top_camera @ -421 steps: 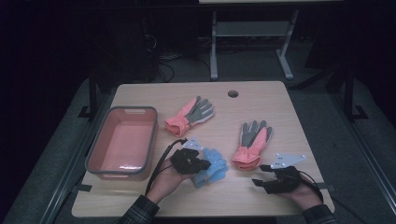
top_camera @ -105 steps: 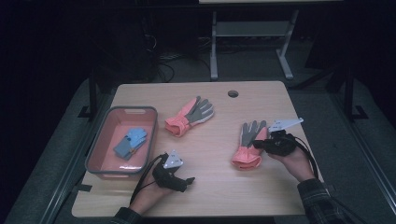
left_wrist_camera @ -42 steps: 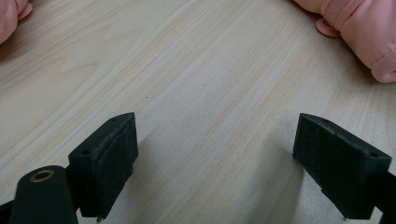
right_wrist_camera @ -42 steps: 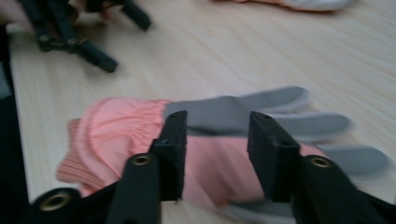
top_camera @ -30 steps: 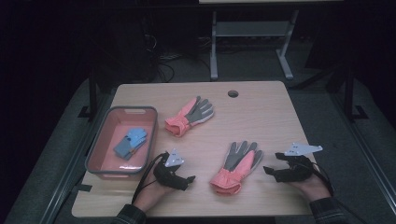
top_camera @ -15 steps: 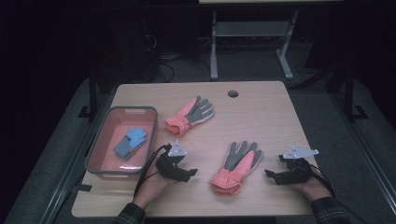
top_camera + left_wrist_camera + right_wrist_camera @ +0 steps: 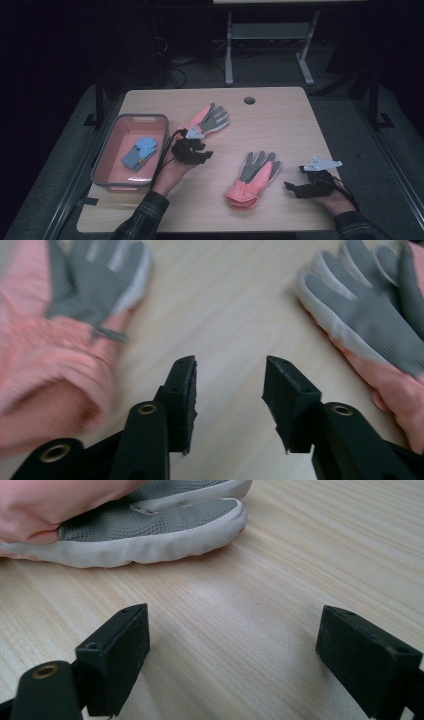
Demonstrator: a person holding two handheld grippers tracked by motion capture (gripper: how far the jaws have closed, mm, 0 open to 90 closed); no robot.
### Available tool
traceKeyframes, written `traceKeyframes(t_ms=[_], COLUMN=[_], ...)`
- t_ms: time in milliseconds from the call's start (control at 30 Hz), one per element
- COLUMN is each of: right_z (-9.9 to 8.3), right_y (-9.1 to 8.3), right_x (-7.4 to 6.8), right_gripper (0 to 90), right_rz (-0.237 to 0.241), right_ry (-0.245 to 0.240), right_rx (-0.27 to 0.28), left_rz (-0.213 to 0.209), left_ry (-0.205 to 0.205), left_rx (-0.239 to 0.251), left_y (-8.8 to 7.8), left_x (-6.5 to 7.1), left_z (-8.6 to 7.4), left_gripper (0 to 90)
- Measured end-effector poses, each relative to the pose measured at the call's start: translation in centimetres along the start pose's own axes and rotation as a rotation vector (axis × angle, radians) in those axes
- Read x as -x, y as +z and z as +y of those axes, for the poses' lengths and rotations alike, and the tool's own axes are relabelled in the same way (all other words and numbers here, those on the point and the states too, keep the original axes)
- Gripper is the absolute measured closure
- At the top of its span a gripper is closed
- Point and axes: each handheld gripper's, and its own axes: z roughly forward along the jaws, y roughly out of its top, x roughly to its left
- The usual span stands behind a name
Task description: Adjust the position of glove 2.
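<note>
Two pink-and-grey gloves are laid palm-up on the bench [image 7: 280, 107]. The far glove [image 7: 209, 119] lies just beside the grey-rimmed pink tray [image 7: 106, 152], which already holds a blue item [image 7: 139, 152]; the near glove [image 7: 252, 177] lies toward the front edge, fingers pointing away from the person.

Left tool [image 7: 194, 150]: held between the tray and the far glove's cuff. Its jaws have just been closing, yet in the left gripper view they are parted over bare wood, nothing between them — the far glove's fleecy cuff [image 7: 47, 370] is seen at the left, the near glove's fingers [image 7: 367, 315] at the right.

Right tool [image 7: 295, 189]: resting at bench level just beside the near glove, jaws spread wide and empty. In the right gripper view the glove's white-edged side [image 7: 150, 547] lies ahead, apart from the jaw tips.

Step in hand, as judged: pickup of the far glove by the left tool for transfer to the tray.
- Jaws are best reopened before the approach; the cuff looks thick.
- The cuff is to be taken from the side, one jaw slid under — the fleece should compress and hold.
- The glove is to be lifted clear of the tray rim before release, since the limp fingers may catch on it.
</note>
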Motion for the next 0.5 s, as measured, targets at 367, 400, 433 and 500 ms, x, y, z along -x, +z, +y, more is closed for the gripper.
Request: traceKeyframes(t_ms=[367,400,433,500], right_z=[0.0,0.0,0.0,0.0], right_y=[0.0,0.0,0.0,0.0], right_x=[0.1,0.1,0.1,0.1], right_gripper=[13.6,13.6,13.6,13.6], right_rz=[0.003,0.004,0.004,0.005], right_ry=[-0.004,-0.004,-0.005,-0.005], right_rx=[0.001,0.001,0.002,0.002], left_rz=[0.064,0.073,0.078,0.078], left_ry=[-0.027,-0.029,-0.030,-0.031], left_rx=[-0.017,-0.021,-0.029,-0.044], left_y=[2.0,2.4,2.6,3.4], left_x=[-3.7,-4.0,-4.2,-4.8], left_z=[3.5,3.7,3.9,4.3], left_gripper=[56.2,55.5,54.8,54.3])
